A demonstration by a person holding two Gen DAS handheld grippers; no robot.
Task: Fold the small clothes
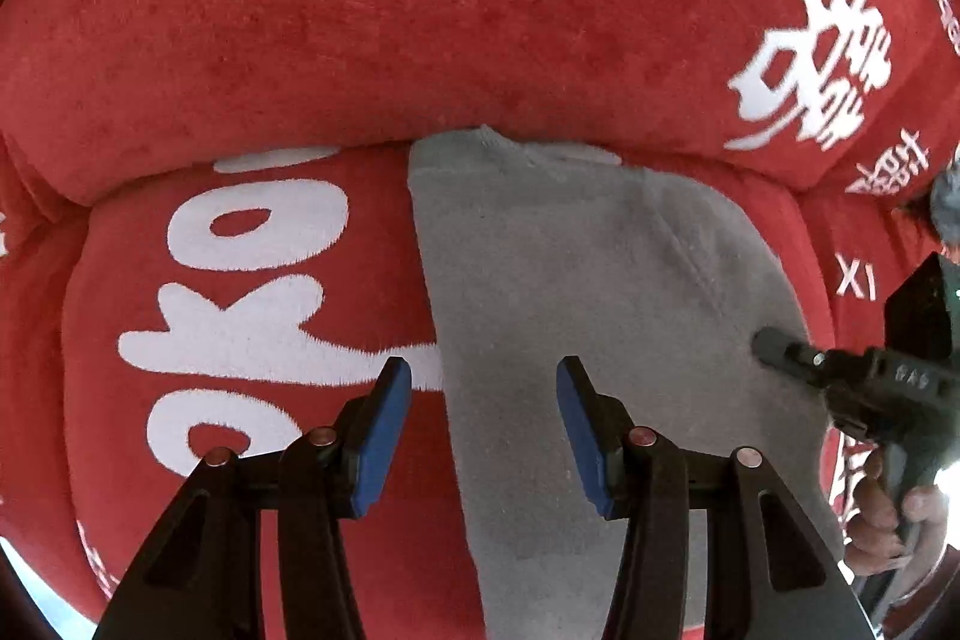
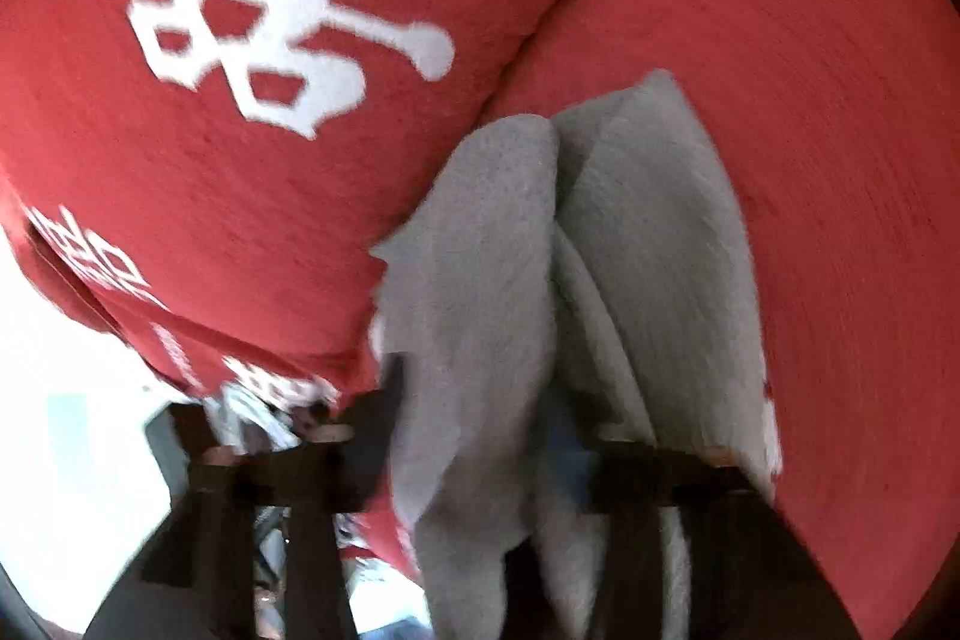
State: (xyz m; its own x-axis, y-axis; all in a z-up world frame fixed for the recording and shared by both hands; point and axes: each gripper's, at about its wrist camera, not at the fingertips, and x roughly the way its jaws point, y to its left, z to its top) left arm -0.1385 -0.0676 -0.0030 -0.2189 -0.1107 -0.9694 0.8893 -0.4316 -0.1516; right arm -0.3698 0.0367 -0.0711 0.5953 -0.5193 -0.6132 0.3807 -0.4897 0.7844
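Grey garment (image 1: 576,292) lies flat on red sofa (image 1: 360,10) (rt edge bunched).

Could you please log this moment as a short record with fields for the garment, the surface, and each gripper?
garment: grey garment, lying flat on the seat in the left wrist view, its near edge gathered up in the right wrist view
surface: red sofa with white characters
left gripper: jaws open, hovering over the garment's left edge, holding nothing
right gripper: jaws closed on bunched grey cloth; the picture is blurred
fold state: not yet folded over
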